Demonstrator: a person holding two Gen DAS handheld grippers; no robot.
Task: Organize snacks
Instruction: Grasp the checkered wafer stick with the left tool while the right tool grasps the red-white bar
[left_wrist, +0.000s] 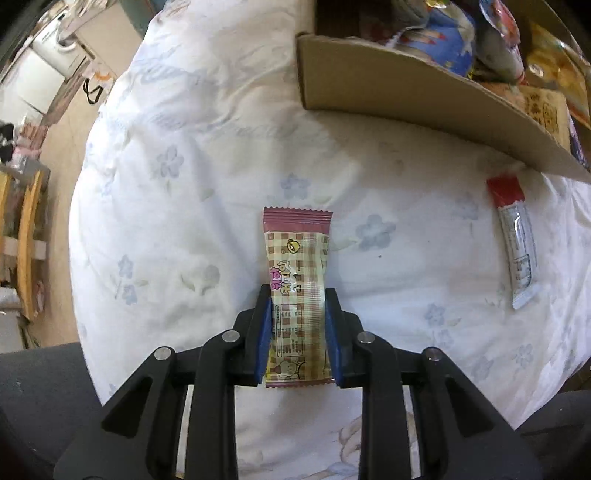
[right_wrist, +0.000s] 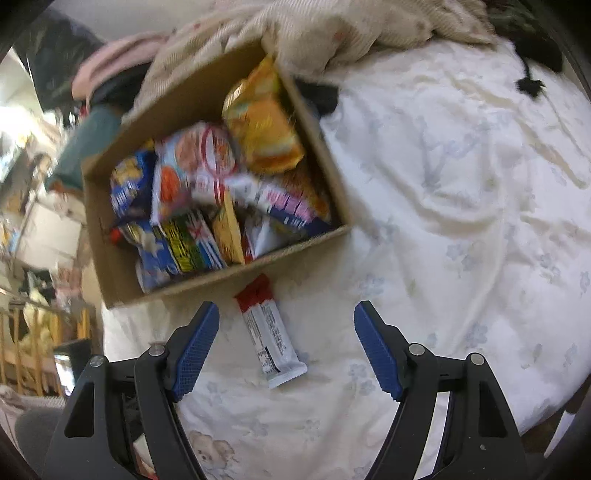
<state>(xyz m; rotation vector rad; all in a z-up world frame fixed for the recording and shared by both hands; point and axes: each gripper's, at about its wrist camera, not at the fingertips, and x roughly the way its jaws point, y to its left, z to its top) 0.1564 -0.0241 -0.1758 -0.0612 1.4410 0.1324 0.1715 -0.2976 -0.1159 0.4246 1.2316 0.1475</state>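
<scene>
White flower-print bedspread (left_wrist: 192, 206) fills the view — rumpled beige blanket (right_wrist: 332, 33) up top, wooden furniture (left_wrist: 29, 229) off the left edge, tan floor (left_wrist: 70, 147) below.

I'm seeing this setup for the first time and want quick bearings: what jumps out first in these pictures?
A cardboard box crammed with bright snack packets sits on a white flowered bedsheet. In the left wrist view, the left hand-held gripper is shut on a checked snack bar lying on the sheet. The right hand-held gripper hangs open over a red-and-white packet just in front of the box.
</scene>
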